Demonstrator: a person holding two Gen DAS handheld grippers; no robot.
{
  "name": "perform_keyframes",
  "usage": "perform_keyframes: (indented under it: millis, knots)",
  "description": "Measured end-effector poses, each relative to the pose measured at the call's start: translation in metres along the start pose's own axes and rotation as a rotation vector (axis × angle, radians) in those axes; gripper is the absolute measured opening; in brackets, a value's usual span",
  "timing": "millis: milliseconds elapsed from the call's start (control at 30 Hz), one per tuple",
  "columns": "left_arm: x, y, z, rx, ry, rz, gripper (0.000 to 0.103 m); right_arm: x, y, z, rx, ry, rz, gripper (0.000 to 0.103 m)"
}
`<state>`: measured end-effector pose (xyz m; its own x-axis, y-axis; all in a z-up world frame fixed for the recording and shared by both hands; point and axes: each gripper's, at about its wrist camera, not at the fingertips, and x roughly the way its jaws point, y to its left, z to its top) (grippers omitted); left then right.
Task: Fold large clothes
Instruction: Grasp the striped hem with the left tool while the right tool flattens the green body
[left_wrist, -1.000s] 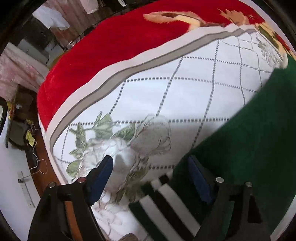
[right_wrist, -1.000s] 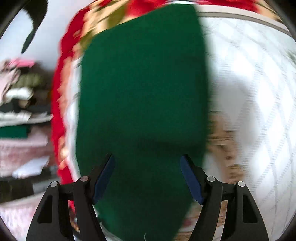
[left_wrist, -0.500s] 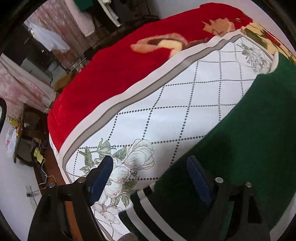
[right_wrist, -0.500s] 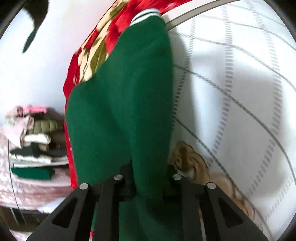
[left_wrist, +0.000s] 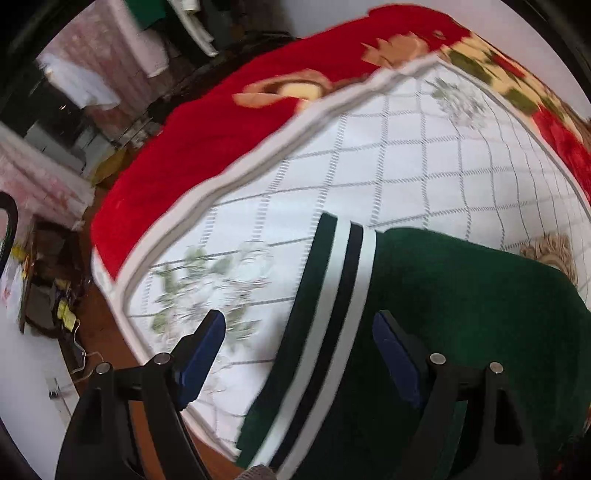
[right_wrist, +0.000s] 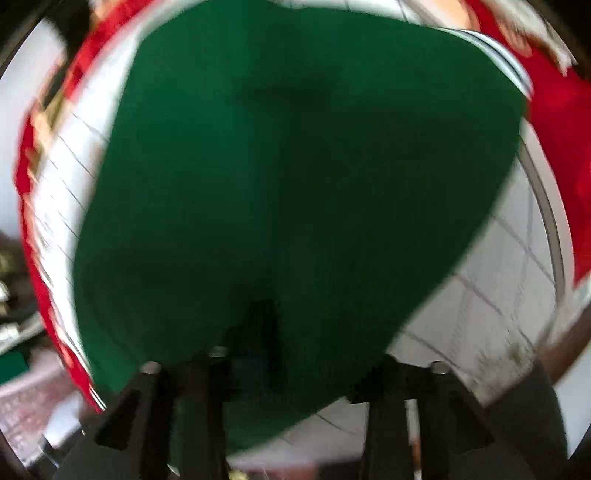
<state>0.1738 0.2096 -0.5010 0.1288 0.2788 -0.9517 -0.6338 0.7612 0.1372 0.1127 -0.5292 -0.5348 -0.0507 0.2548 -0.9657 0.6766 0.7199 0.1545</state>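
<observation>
A dark green garment with a black-and-white striped hem band lies on a white quilt with a grid and flower print. My left gripper is open and empty, and hovers over the striped band. In the right wrist view the green garment fills most of the frame. My right gripper is shut on a fold of it, and the cloth hides the fingertips. That view is blurred.
A red plush blanket covers the bed beyond the quilt. The bed edge and brown floor with cables lie to the left. Furniture and hanging clothes stand at the back.
My right gripper shut on the green garment and has carried it across, so the cloth is now doubled over. The striped band now lies between my left fingers. My left gripper stayed open.
</observation>
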Motion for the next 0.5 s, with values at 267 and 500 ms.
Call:
perform_keyframes:
  millis: [267,500]
  knots:
    - [0.089,-0.045,0.047,0.08,0.012,0.046,0.099,-0.047,-0.032,-0.029,-0.057,-0.005,-0.071,0.05]
    - [0.051,-0.041,0.045,0.087,-0.037,0.026,0.102,-0.114,0.009,-0.055,-0.255,-0.263,-0.21,0.05]
